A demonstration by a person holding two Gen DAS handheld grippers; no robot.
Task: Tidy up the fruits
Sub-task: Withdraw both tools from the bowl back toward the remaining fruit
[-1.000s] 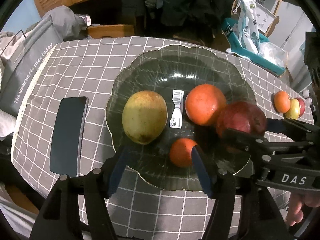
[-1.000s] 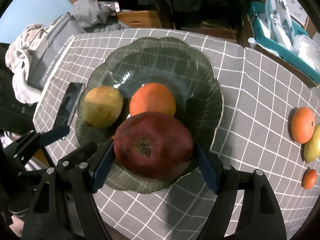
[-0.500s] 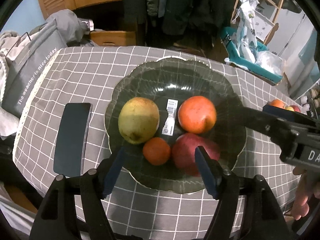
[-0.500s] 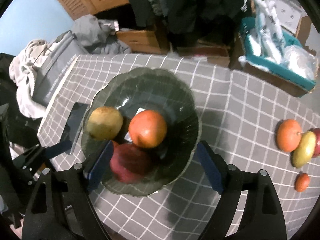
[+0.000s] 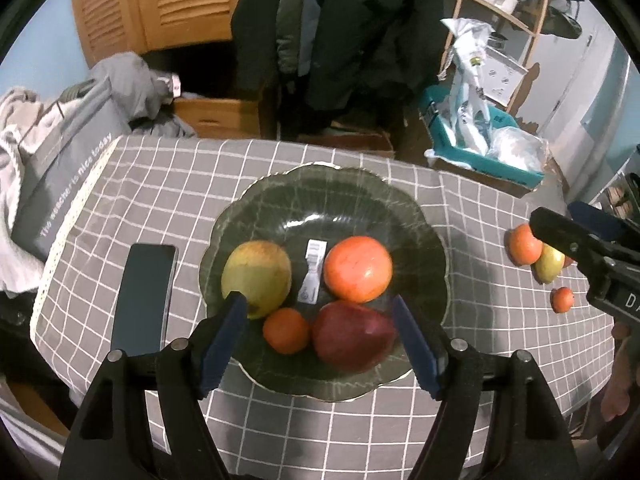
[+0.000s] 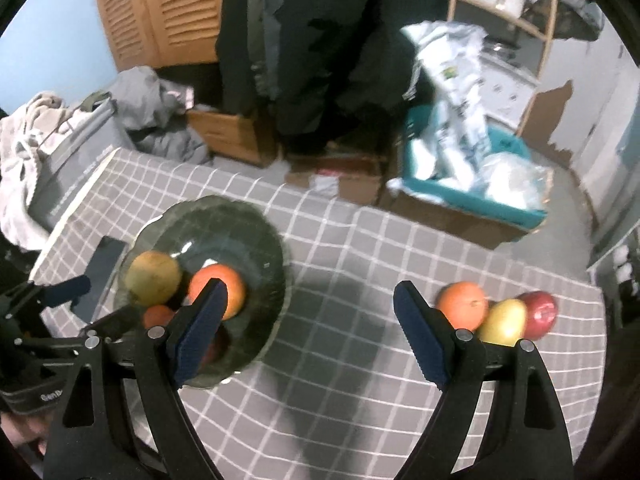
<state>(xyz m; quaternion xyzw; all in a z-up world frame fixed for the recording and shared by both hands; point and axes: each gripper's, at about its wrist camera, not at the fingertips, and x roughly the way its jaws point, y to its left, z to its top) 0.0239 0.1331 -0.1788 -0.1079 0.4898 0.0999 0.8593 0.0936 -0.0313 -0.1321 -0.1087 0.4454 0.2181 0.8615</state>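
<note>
A dark green scalloped plate [image 5: 420, 216] [image 6: 264, 240] holds a yellow-green mango [image 5: 257, 274], a large orange [image 5: 357, 269], a small tangerine [image 5: 286, 330] and a dark red mango [image 5: 354, 336]. My left gripper [image 5: 320, 328] is open and empty above the plate's near edge. My right gripper [image 6: 306, 324] is open and empty above the cloth between the plate and loose fruit: an orange [image 6: 462, 305], a yellow mango [image 6: 505, 321] and a red apple [image 6: 540, 314]. A small tangerine [image 5: 562, 299] lies near them.
A black phone [image 5: 145, 296] lies left of the plate on the grey checked tablecloth [image 5: 168, 196]. A white label [image 5: 313, 272] lies in the plate. A grey bag [image 5: 60, 168] hangs off the table's left edge. A teal crate [image 6: 472, 196] stands beyond the table.
My right gripper let go of the dark red mango in the plate, opened, and drew back to the right. My left gripper pulled back and rose a little.
</note>
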